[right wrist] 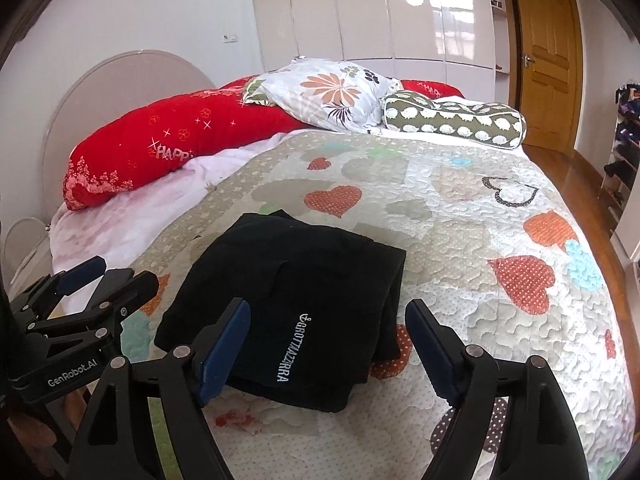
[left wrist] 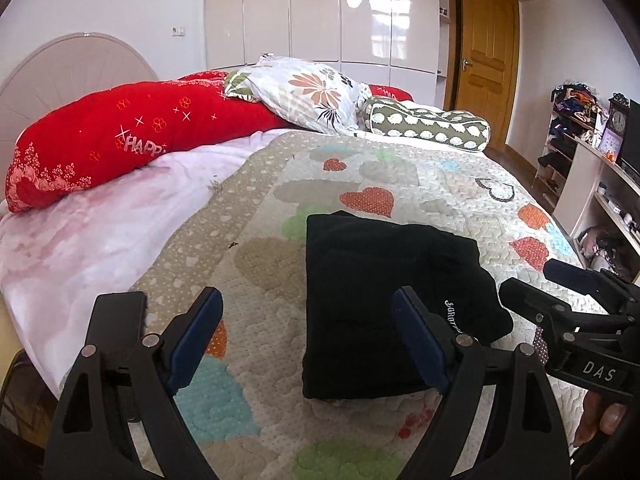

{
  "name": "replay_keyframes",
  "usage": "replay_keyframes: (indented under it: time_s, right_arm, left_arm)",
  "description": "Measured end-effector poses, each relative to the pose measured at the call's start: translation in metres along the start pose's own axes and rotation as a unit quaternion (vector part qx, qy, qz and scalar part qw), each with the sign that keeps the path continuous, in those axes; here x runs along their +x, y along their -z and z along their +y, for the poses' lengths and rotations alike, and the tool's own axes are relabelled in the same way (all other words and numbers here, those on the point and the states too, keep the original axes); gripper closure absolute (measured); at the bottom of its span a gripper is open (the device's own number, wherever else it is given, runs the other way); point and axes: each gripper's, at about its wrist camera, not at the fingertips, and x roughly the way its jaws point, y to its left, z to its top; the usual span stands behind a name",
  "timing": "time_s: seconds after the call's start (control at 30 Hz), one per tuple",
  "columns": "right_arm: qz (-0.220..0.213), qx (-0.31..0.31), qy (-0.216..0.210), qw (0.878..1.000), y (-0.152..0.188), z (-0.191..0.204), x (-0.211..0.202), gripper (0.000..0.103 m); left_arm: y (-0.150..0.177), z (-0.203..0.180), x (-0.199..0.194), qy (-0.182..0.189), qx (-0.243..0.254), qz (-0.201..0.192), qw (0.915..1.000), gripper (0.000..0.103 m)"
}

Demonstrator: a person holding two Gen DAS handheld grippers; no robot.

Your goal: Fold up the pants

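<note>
The black pants lie folded into a compact rectangle on the heart-patterned quilt, white lettering near one edge. My left gripper hovers over the near left side of the bundle, jaws wide apart, pads touching nothing. In the right wrist view the same pants sit straight ahead. My right gripper is open above their near edge, holding nothing. Each gripper shows in the other's view: the right gripper beside the pants' right side, the left gripper off their left corner.
A long red pillow, a floral pillow and a green patterned bolster line the head of the bed. A pink sheet shows at left. Shelves with clutter stand right of the bed; a wooden door is behind.
</note>
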Motion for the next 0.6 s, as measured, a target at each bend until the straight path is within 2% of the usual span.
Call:
replay_keyframes:
  time_s: [0.6]
  right_arm:
    - [0.006, 0.000, 0.001, 1.000, 0.004, 0.000, -0.004, 0.021]
  left_arm:
    - [0.000, -0.003, -0.012, -0.003, 0.007, -0.009, 0.9999, 0.015]
